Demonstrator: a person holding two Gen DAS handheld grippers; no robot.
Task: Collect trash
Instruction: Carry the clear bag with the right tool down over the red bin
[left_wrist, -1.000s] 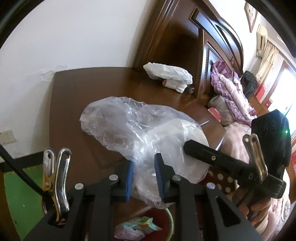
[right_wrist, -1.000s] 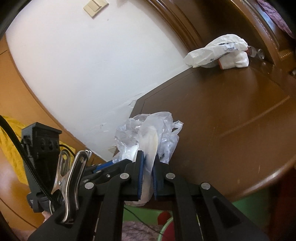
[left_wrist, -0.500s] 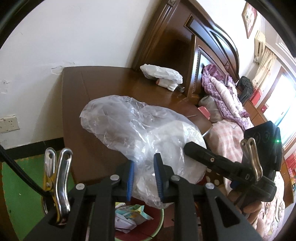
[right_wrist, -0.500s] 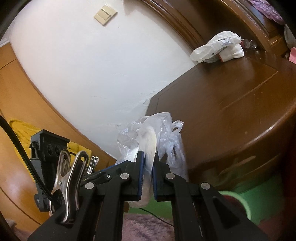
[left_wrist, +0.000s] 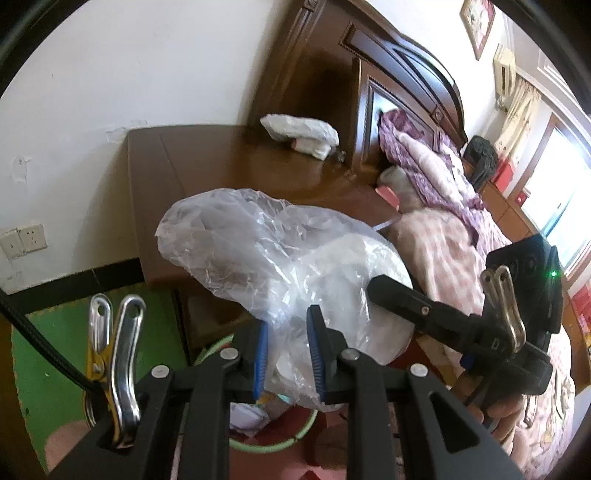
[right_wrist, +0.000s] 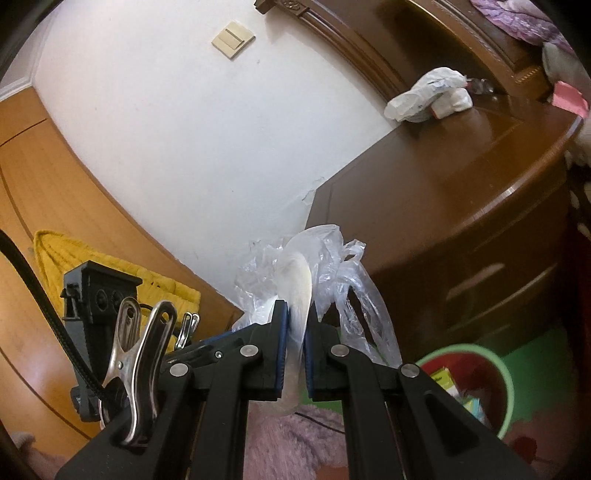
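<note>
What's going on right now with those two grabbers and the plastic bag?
Left tool and right tool both shut on the clear plastic bag. Bag off the nightstand, above the green-rimmed bin. Nothing in the way.

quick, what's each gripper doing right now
left gripper: shut on the clear plastic bag
right gripper: shut on the same clear plastic bag
</note>
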